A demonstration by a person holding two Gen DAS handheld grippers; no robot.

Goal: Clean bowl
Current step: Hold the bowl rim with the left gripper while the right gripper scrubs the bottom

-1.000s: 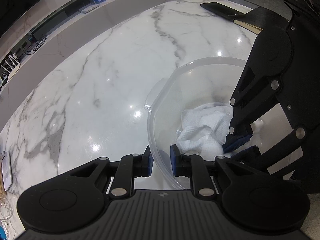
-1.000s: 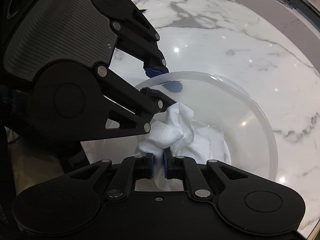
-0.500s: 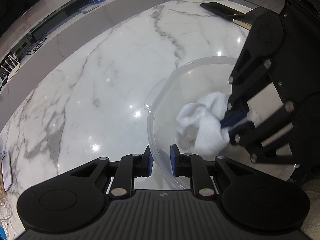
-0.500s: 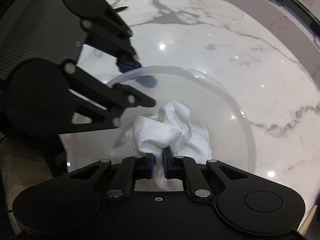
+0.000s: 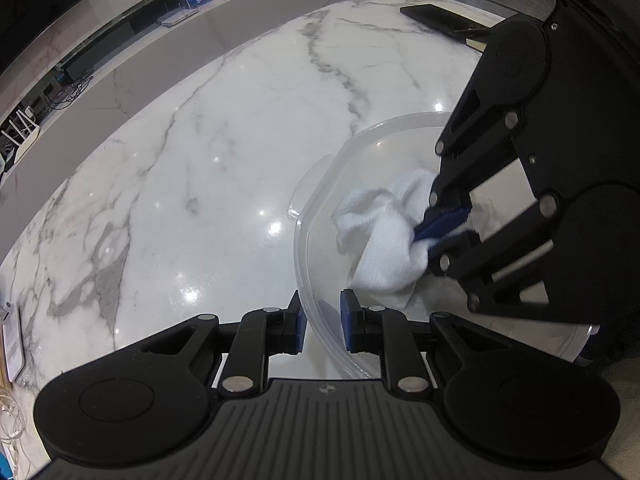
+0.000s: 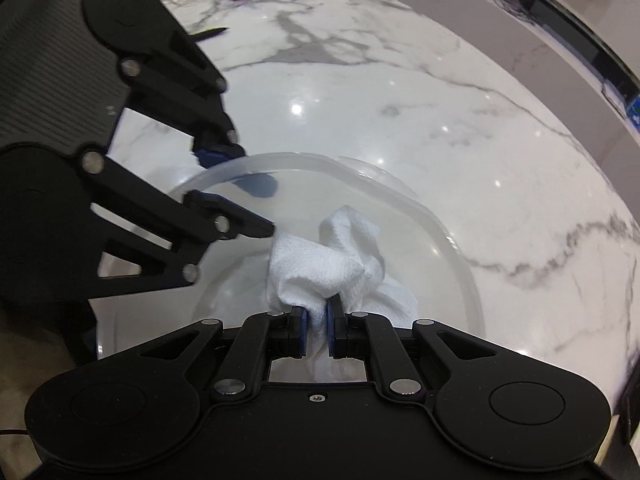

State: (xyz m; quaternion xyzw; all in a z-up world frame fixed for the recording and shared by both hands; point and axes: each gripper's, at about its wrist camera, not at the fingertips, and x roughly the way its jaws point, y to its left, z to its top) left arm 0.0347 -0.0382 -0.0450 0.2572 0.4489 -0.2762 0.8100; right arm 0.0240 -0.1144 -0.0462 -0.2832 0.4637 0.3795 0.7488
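At the far left of the left wrist view we saw a white device [image 5: 11, 344] lying at the edge of the marble table [image 5: 208, 152], with pale cables just below it. Moving right, our left gripper [image 5: 322, 322] had its blue-padded fingers clenched on the near wall of the clear plastic bowl [image 5: 316, 216], one finger outside the rim and the other inside. The bowl stood on the marble at the right of that view, with a flat translucent tab jutting from its left side. Inside it sat the crumpled white cloth [image 5: 380, 236], and further right our right gripper [image 5: 436, 226] came in from above, its blue pads pinching the cloth's right-hand edge. A dark phone [image 5: 436, 20] lay well apart at the far edge of the table. In the right wrist view, the left gripper [image 6: 228, 178] filled the left side, its blue pads straddling the bowl's rim [image 6: 280, 158], one pad showing blurred through the plastic. To its right the cloth [image 6: 332, 256] rose in a bunched peak within the bowl, touching the tip of the left gripper's inner finger. Our right gripper [image 6: 317, 330] held the cloth's lower folds tightly between its fingers, low over the bowl's interior. Beyond, veined marble [image 6: 460, 120] stretched to the right edge.
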